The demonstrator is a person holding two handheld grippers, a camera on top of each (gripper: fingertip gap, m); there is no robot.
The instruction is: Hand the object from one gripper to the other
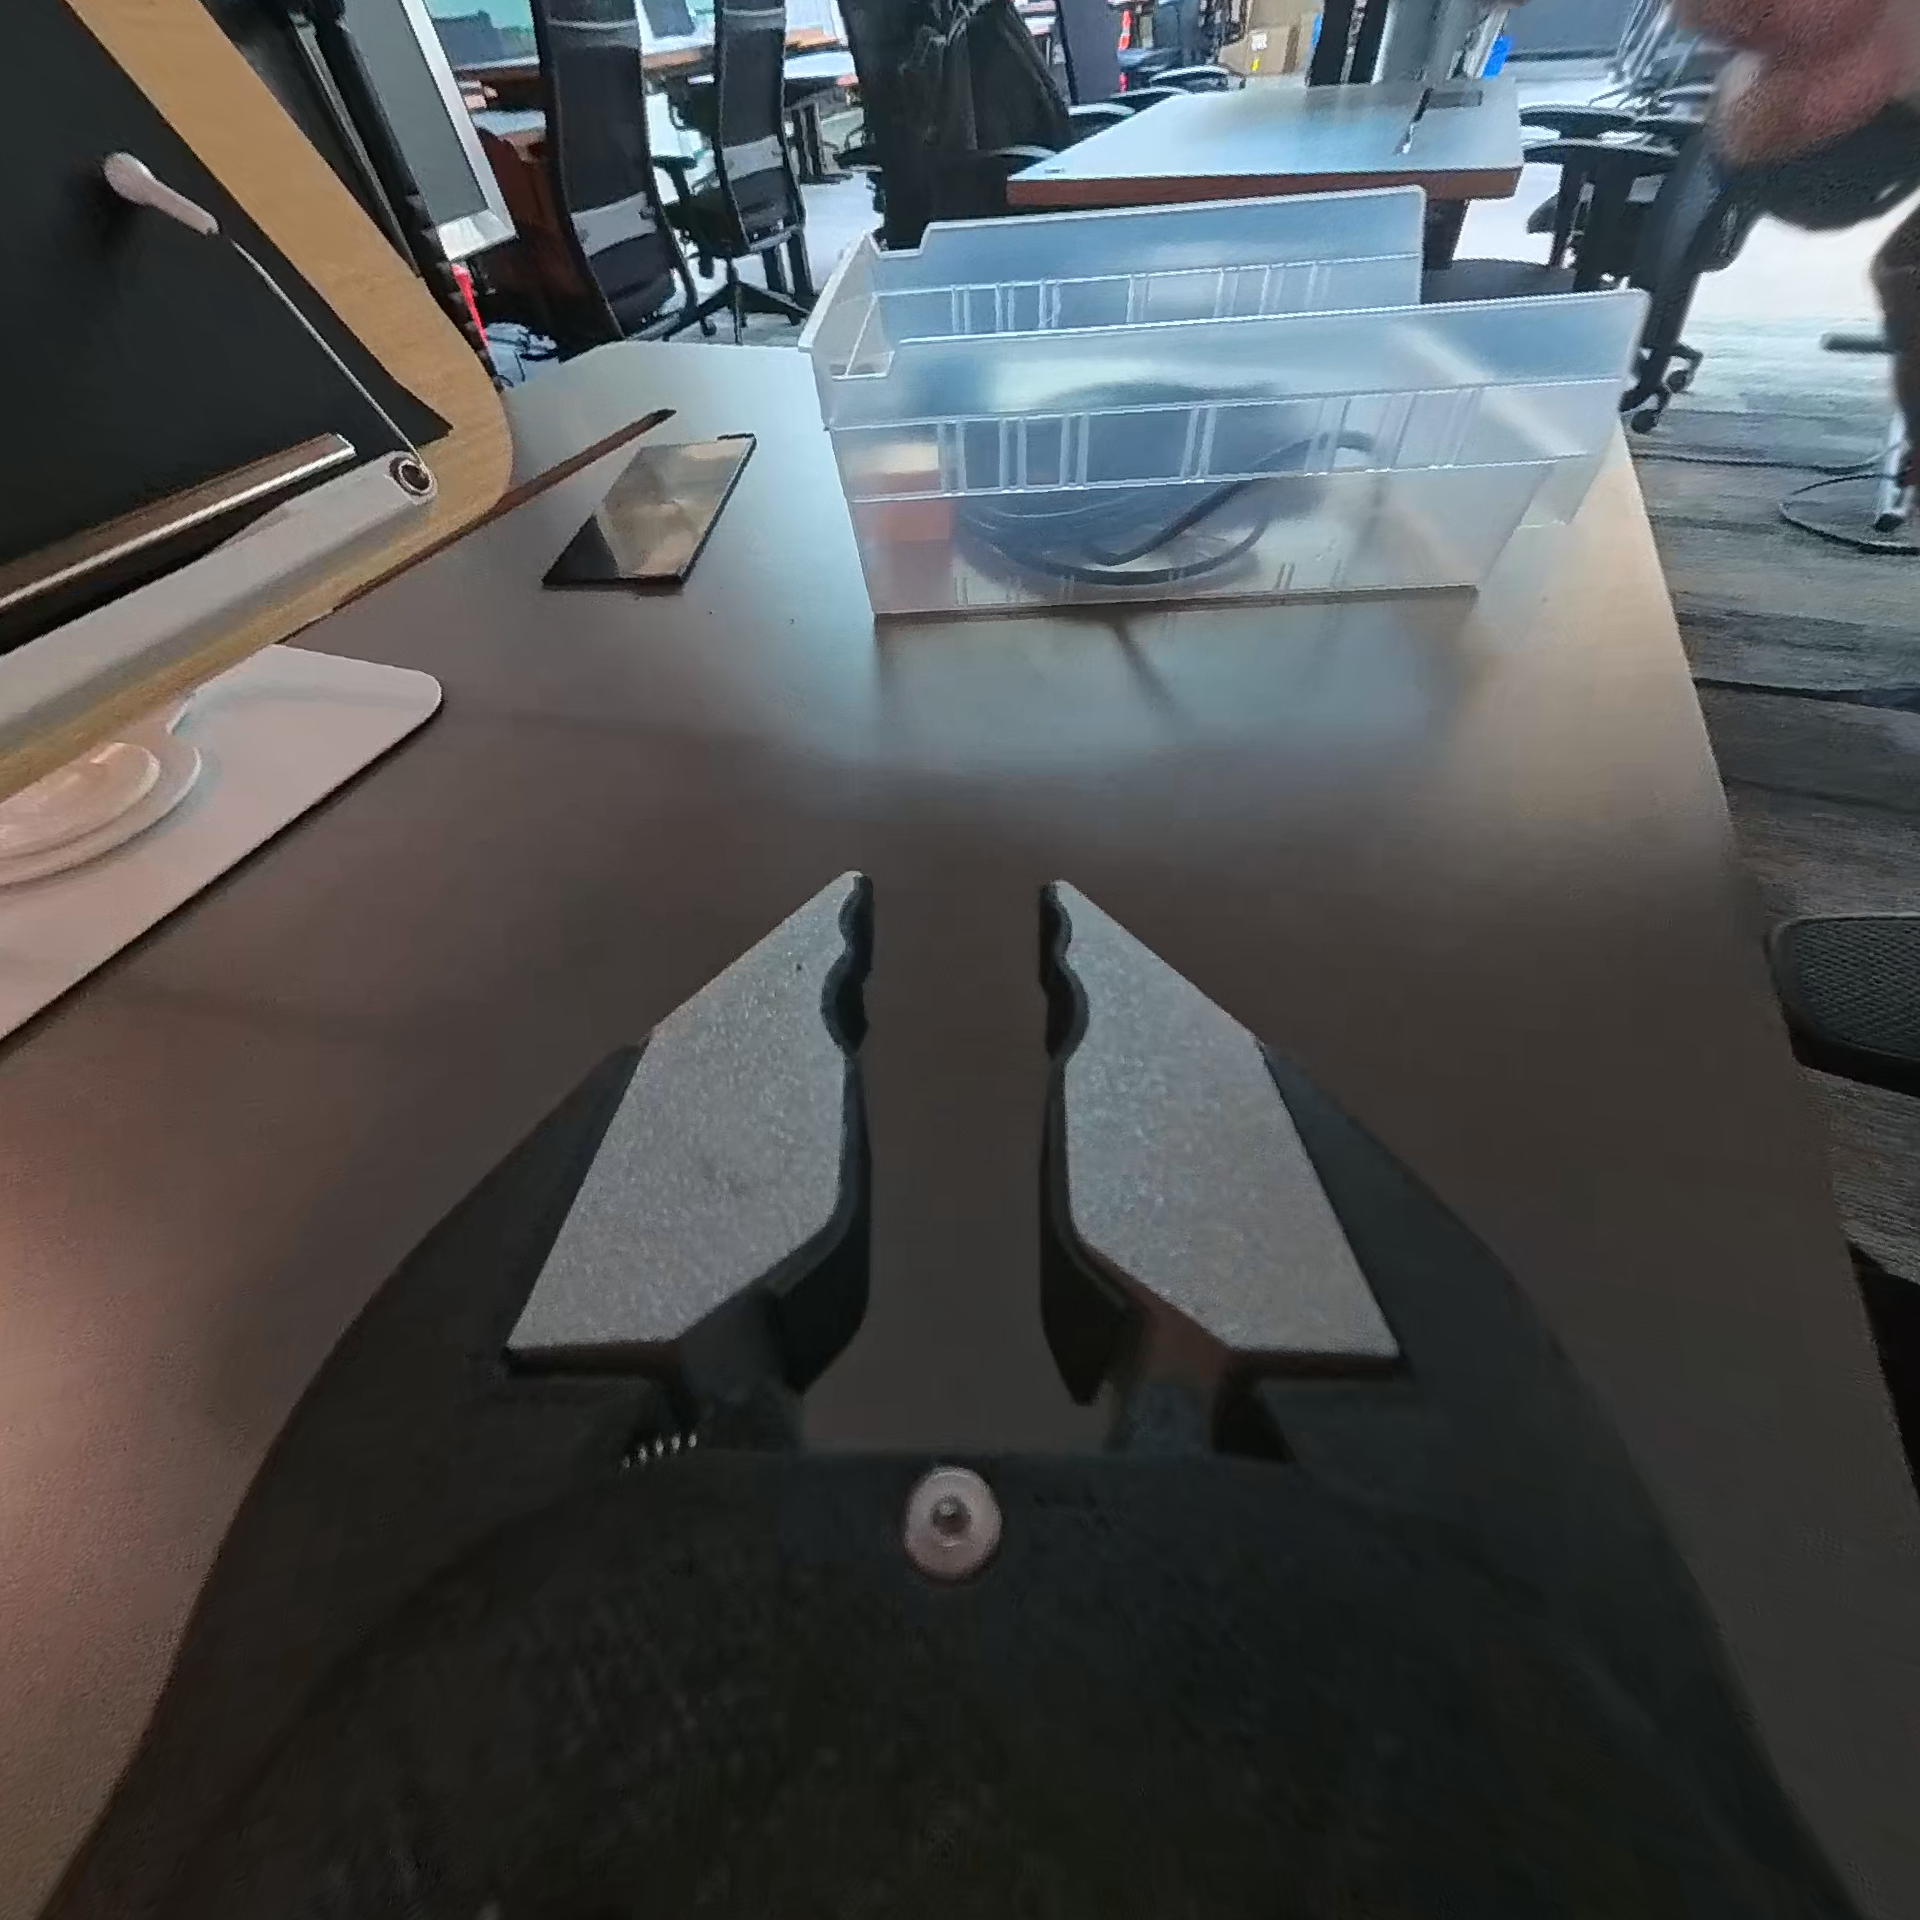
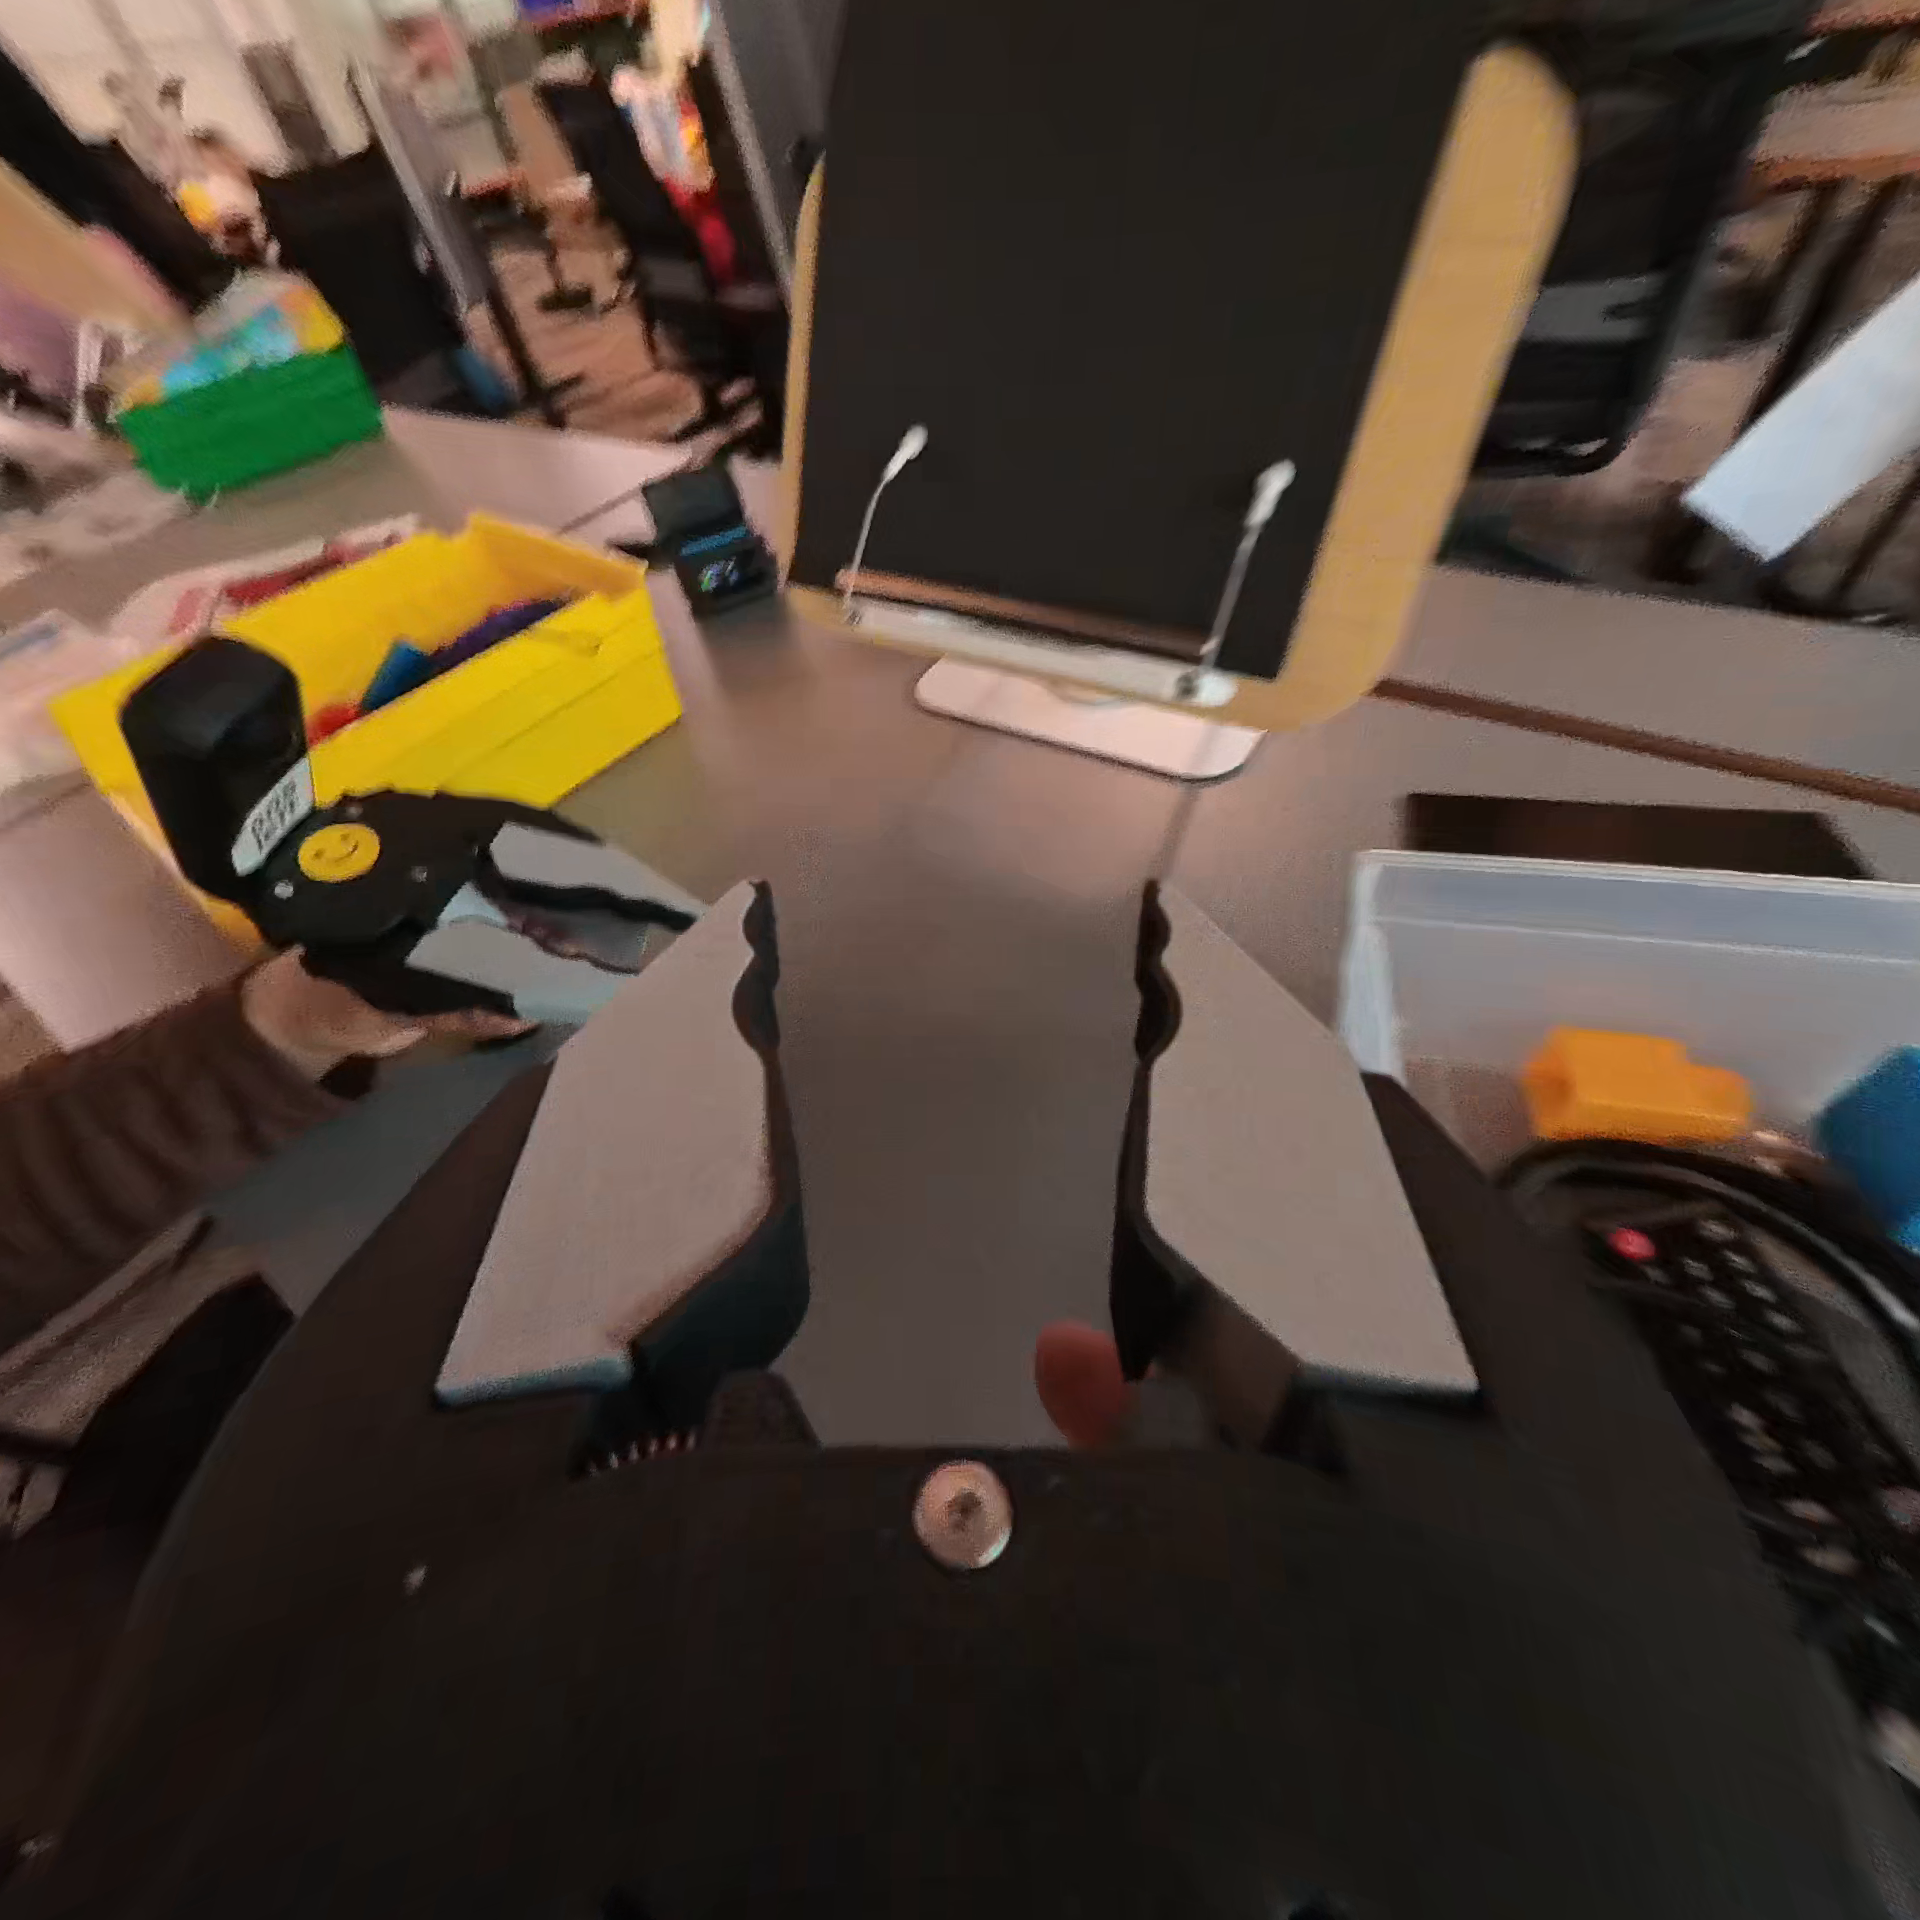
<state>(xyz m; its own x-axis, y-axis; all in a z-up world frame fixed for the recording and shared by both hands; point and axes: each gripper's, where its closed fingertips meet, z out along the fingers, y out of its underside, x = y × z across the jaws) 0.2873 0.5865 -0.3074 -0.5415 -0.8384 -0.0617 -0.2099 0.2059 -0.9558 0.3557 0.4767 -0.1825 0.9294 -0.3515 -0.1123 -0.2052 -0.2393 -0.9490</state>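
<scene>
My left gripper [image 1: 956,896] is open and empty, low over the dark table [image 1: 1039,727]. My right gripper [image 2: 956,904] is open wider and holds nothing between its tips. A small blurred reddish shape [image 2: 1081,1387] shows near the base of its right finger; I cannot tell what it is. The left gripper also shows in the right wrist view [image 2: 613,920], held by a hand at the left, with its fingers apart. A clear plastic bin [image 1: 1455,343] ahead of the left gripper holds a black cable [image 1: 1122,530]. In the right wrist view the bin [image 2: 1621,914] also holds an orange block [image 2: 1631,1086], a blue item [image 2: 1881,1132] and a black remote [image 2: 1745,1309].
A wood-framed book stand [image 2: 1143,343] stands at the table's middle, also at the left in the left wrist view [image 1: 208,364]. A flat black rectangle [image 1: 655,509] lies near it. A yellow bin [image 2: 436,675] with coloured pieces sits at the left. A blurred hand [image 1: 1808,104] is at the top right. Spacing between my two grippers at the tips: around 20 centimetres.
</scene>
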